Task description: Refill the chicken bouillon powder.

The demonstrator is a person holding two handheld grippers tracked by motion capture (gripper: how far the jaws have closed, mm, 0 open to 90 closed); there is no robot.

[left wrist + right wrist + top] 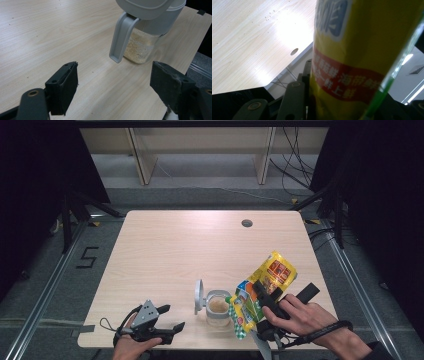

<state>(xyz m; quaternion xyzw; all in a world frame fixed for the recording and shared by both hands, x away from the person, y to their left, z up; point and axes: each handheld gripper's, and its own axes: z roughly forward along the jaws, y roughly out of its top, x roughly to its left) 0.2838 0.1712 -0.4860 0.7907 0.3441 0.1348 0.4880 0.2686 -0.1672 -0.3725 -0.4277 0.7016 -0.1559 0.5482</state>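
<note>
The right gripper (264, 301) clamps the yellow pouch (262, 287), tipped with its low end at the 3 o'clock rim of the open jar (218, 307) near the table's (165, 250) front edge; pouring looks to be under way, and steadying the jar probably comes next. The left gripper (169, 318), jaws wide and empty, waits at the jar's 9 o'clock. The left gripper view shows the granules (136, 48) inside, while the high view shows the flipped-up lid (199, 296).

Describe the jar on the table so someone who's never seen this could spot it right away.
On the wooden table, look near the front edge, between the two grippers. The jar is clear, holds pale granules, and its grey flip lid stands open, unlike the yellow packet beside it.
</note>
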